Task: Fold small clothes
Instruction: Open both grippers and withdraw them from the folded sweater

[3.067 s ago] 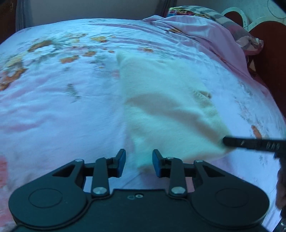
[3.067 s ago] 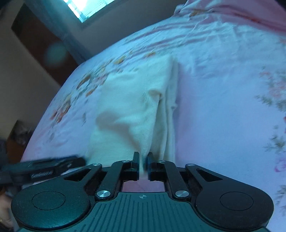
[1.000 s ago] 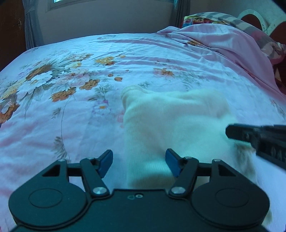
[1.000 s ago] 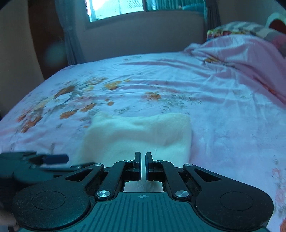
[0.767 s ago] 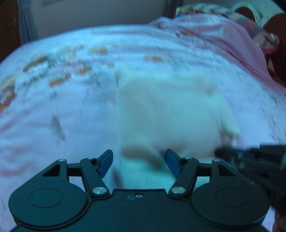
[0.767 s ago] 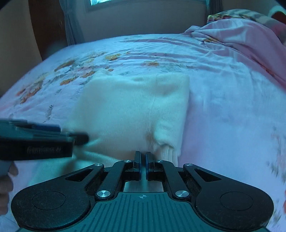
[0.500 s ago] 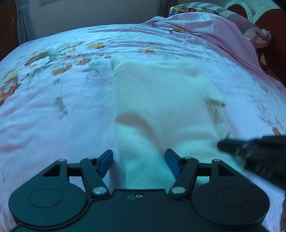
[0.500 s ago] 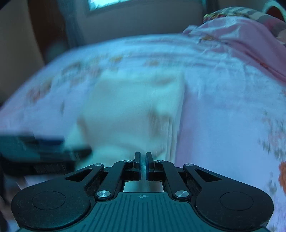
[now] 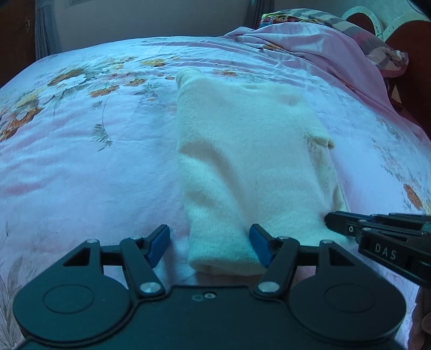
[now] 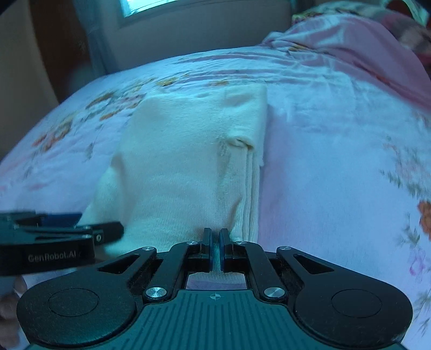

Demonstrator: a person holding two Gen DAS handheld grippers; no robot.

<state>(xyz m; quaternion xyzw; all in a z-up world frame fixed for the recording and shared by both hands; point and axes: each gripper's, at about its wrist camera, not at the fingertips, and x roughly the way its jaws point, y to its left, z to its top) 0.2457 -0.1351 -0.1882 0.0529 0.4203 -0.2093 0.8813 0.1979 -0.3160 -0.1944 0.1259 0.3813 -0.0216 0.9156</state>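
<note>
A small cream knitted garment lies folded lengthwise on the pink floral bedsheet; it also shows in the right wrist view. My left gripper is open, its blue pads either side of the garment's near left corner. My right gripper is shut on the garment's near edge by the stacked right fold. Each gripper shows from the side in the other's view: the right one, the left one.
A bunched pink quilt and striped pillow lie at the far right by a dark headboard. A wall with a window stands behind the bed. Bedsheet spreads left and right of the garment.
Both grippers have tipped down and come closer over the near end of the garment. The left stays open, the right stays shut on the near edge.
</note>
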